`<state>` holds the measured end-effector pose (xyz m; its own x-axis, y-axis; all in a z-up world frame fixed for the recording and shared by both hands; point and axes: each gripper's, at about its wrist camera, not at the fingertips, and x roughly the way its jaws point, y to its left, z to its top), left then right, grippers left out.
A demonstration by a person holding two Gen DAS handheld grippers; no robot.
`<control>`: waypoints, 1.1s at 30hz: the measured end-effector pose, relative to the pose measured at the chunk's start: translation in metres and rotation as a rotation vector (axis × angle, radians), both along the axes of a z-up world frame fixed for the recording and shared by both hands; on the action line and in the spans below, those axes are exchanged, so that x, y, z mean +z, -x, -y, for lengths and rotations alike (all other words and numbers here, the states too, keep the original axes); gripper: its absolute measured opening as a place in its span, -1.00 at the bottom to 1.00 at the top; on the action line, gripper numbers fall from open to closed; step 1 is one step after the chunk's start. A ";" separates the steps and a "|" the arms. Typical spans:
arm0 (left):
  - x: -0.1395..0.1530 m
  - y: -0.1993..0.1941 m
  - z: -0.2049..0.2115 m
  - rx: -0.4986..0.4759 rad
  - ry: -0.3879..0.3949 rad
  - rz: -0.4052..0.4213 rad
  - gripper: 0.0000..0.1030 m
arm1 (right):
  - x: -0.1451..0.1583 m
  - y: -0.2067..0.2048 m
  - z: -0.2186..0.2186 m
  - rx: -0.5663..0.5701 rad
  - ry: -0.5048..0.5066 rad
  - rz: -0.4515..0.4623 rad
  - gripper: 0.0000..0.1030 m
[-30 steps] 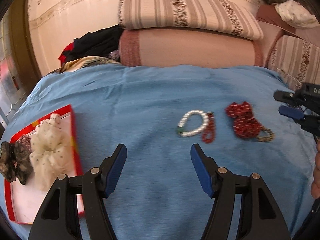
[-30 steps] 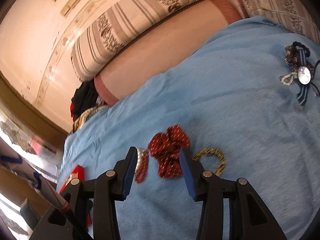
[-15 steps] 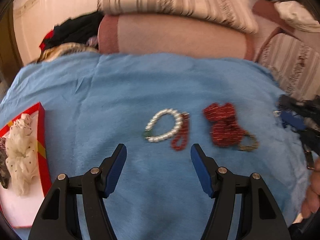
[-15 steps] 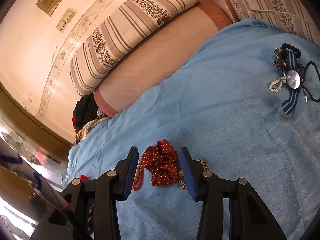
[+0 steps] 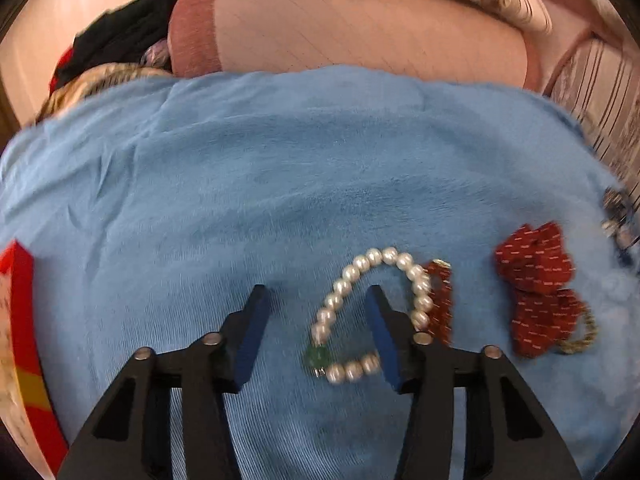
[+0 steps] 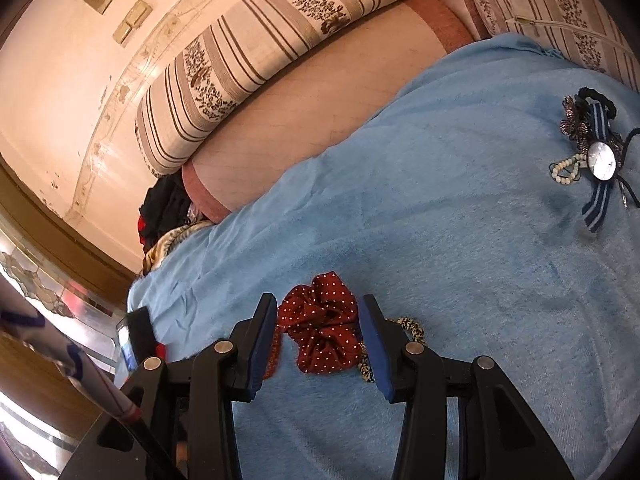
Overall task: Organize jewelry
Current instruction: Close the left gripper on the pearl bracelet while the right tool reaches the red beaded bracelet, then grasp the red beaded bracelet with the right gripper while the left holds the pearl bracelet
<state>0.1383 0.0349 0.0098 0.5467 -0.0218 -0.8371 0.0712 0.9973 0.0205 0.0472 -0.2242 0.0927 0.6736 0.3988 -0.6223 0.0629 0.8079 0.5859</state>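
Left wrist view
- Left gripper [image 5: 316, 322]: jaws part open and just been closing; its left side of the white pearl bracelet with a green bead [image 5: 370, 314] lies between them, pads not pressing.
- Bracelet position: flat on the blue plush blanket [image 5: 280, 184]; the right blue pad sits inside the loop.
- Red bead string [image 5: 440, 300]: touching the bracelet's right side.
- Dark red dotted fabric scrunchie [image 5: 536, 292]: further right, apart.
- Red-rimmed box [image 5: 22, 320]: at the left edge.

Right wrist view
- Right gripper [image 6: 318, 344]: jaws part open, straddling the scrunchie [image 6: 324, 336]; no visible grip.
- Gold-and-black woven band [image 6: 412, 326]: beside the right pad.
- Striped-ribbon watch cluster [image 6: 596, 156]: well apart, upper right.
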 end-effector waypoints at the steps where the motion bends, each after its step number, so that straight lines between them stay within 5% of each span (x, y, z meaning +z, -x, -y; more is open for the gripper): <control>1: -0.001 0.000 0.002 -0.005 -0.025 0.011 -0.16 | 0.000 -0.002 -0.002 0.007 0.005 0.001 -0.08; 7: -0.001 0.034 -0.007 0.000 -0.055 0.034 -0.81 | 0.001 -0.003 -0.019 0.065 0.027 0.020 -0.08; 16: 0.008 0.106 -0.036 0.076 0.052 0.003 -0.82 | -0.007 -0.001 -0.079 0.248 0.108 0.034 -0.08; 23: 0.004 0.102 -0.048 0.083 0.091 0.020 -0.82 | -0.046 -0.022 -0.130 0.354 0.178 -0.081 -0.28; 31: 0.003 0.096 -0.046 0.086 0.087 0.008 -0.81 | -0.071 -0.055 -0.171 0.348 0.414 -0.145 -0.28; 33: 0.003 0.095 -0.044 0.087 0.082 0.015 -0.81 | -0.073 -0.057 -0.182 0.361 0.506 -0.120 -0.68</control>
<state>0.0429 0.0793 0.0125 0.5616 -0.0422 -0.8263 -0.0152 0.9980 -0.0613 0.1045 -0.0421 0.0202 0.4653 0.2242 -0.8563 -0.2233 0.9658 0.1315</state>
